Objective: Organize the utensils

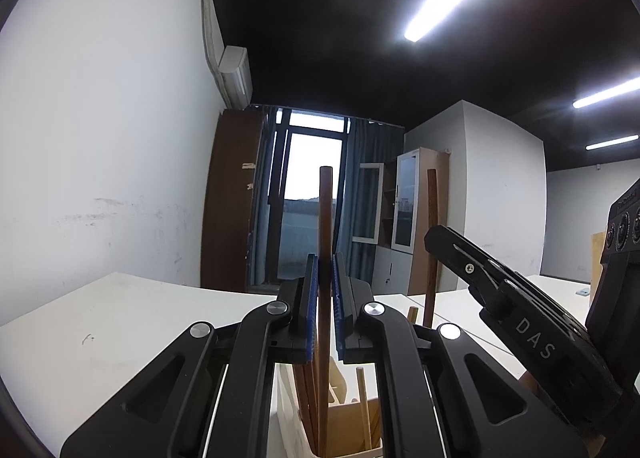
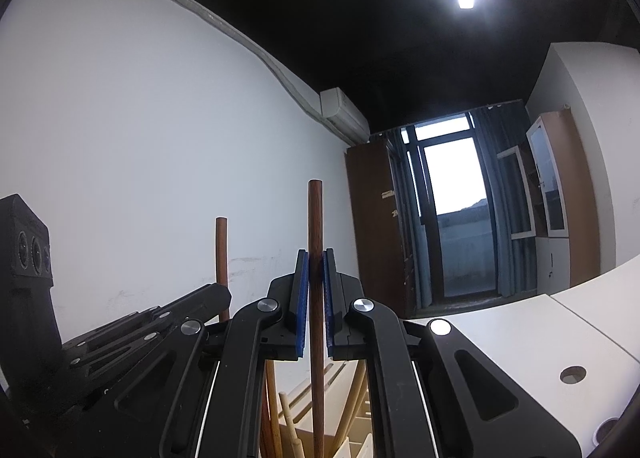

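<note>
An upright dark wooden stick (image 1: 325, 242) is clamped by the left gripper (image 1: 325, 298); another dark stick (image 2: 315, 258) is pinched by the right gripper (image 2: 315, 294). Both sticks reach down into a divided holder (image 1: 344, 422) on the white counter (image 1: 100, 322), crowded by pale utensil handles (image 2: 352, 398).

The right gripper (image 2: 314, 290) points upward, its blue-padded jaws pressed against a dark wooden stick (image 2: 315, 242) that stands upright between them and rises above their tips. Below the jaws the stick runs down into a pale wooden holder (image 2: 356, 446) along with several lighter sticks (image 2: 288, 418). To the left, the left gripper (image 2: 222, 294) reaches in, with a second dark stick (image 2: 221, 246) upright behind its tip. A white worktop (image 2: 520, 330) spreads to the right.
</note>
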Available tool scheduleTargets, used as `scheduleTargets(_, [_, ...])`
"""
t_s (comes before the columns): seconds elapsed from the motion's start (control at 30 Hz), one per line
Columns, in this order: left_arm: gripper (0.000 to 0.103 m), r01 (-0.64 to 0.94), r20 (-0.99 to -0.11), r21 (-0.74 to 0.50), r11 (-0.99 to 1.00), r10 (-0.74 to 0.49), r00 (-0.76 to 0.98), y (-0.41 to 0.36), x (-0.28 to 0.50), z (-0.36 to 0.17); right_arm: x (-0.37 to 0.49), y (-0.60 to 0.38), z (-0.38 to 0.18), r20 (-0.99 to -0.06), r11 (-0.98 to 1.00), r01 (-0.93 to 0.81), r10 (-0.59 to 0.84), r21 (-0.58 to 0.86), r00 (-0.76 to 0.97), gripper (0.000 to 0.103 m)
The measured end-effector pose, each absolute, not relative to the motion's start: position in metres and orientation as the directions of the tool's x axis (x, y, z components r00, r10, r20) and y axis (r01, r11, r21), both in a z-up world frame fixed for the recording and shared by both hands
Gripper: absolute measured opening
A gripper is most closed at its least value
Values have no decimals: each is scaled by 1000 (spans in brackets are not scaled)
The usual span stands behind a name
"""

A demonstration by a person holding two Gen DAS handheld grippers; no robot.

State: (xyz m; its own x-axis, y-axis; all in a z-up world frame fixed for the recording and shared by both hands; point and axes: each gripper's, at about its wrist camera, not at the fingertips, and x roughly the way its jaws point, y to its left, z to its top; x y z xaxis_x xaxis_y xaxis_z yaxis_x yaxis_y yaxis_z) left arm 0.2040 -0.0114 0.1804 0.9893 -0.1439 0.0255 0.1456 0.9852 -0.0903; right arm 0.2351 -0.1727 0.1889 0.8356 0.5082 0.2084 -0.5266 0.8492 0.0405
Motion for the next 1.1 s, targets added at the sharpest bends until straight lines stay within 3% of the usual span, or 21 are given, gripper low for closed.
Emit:
scheduleTargets(0.47, [16,133,12,-96,986,-133,991,-1,195,181,234,-186,182,157,849,-523,508,72,847,13])
scheduleTargets(0.63, [22,127,-6,-90,988,-128,992,4,188,179,228,-191,177,134,853,-515,503,80,854,20])
scheduleTargets(0.87, [39,112,-90,-66,992,-117,989,8,172,170,213,-197,171,73,868,-492,487,71,870,29])
scheduleTargets(1.1, [50,92,-242,-81,992,-109,964,12,163,150,203,-201,154,-43,873,-484,486,55,873,39])
